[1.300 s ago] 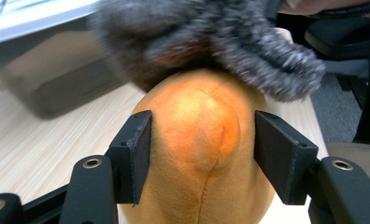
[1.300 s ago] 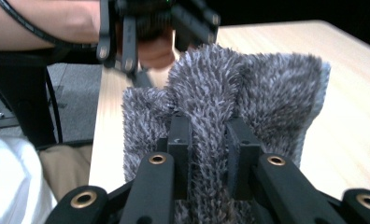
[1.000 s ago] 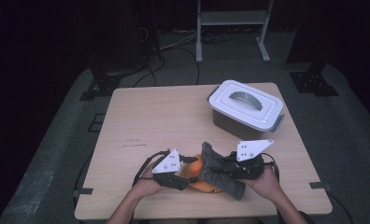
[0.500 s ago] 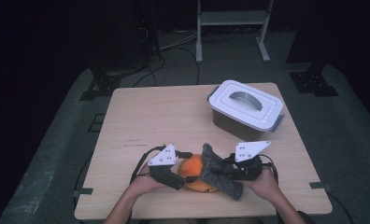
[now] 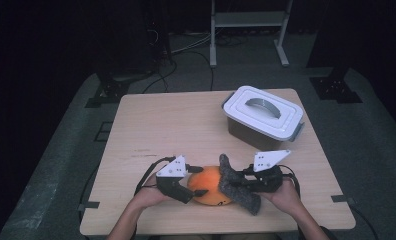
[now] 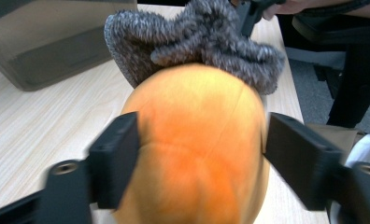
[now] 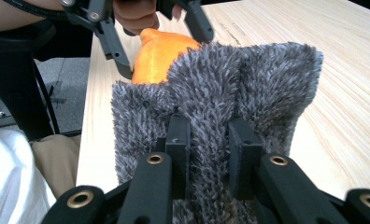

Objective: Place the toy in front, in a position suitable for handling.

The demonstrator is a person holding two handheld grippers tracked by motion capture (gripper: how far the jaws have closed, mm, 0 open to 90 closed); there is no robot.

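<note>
— What are the black jaws of the left gripper [image 6: 199,172] doing?

— They stand spread, one on each side of the round, soft orange plush object [image 6: 197,149]. The orange thing sits right between them; the flat inner faces lie against or just beside its flanks. I cannot tell if they press it.

— And the right gripper [image 7: 206,154]?

— Its jaws are drawn close together, pinching a fold of the fuzzy grey knitted cloth [image 7: 220,98]. The cloth bunches up between the two pads and spreads out above them and to both sides.

— Where is the cloth relative to the orange piece?

— Touching it. From the left gripper view the grey cloth [image 6: 197,42] drapes over the far end of the orange object. From the right gripper view the orange object [image 7: 162,51] peeks out just behind the cloth's top edge.

— And on the table?

— In the high view, the orange object [image 5: 211,185] lies near the front edge of the light wooden table [image 5: 176,125], between the left gripper [image 5: 186,185] and the right gripper [image 5: 251,182]. The grey cloth [image 5: 238,185] lies against its right side. Well apart, at the far right of the table, stands a grey plastic box with a white lid and handle [image 5: 263,117].
</note>
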